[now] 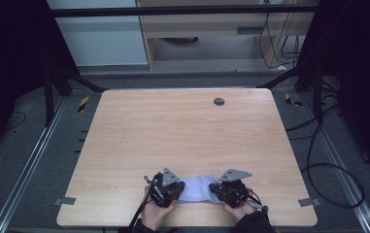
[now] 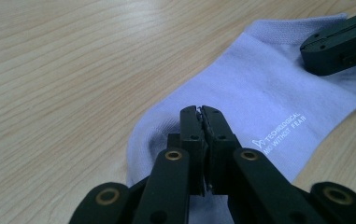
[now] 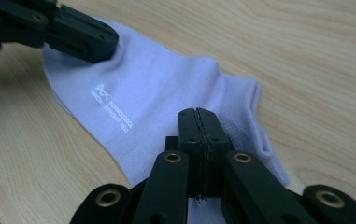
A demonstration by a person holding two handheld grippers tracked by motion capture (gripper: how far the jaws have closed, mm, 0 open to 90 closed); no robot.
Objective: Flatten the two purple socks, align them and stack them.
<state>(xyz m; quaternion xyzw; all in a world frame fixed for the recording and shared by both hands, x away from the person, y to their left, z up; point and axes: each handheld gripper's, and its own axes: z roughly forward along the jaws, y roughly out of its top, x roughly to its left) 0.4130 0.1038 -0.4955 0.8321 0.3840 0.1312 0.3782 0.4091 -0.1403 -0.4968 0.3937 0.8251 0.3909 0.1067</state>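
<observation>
A pale lilac ankle sock (image 1: 198,190) lies flat near the front edge of the wooden table (image 1: 173,131), with small white lettering on it (image 2: 278,133). My left gripper (image 1: 175,192) is at its left end, jaws closed (image 2: 201,109) and the fabric puckered beneath them. At the other end sits my right gripper (image 1: 216,190), jaws pressed together (image 3: 196,112) over a creased part of the sock (image 3: 157,88). Each gripper also appears in the other's view: the right one (image 2: 339,44), the left one (image 3: 87,39). A hand holds each gripper from below.
A dark round grommet (image 1: 219,101) sits in the table's far middle. Beyond the table are grey floor, black frame legs (image 1: 51,97), loose cables at right (image 1: 328,165) and a wooden cabinet at the back (image 1: 211,29). The sock lies close to the table's front edge.
</observation>
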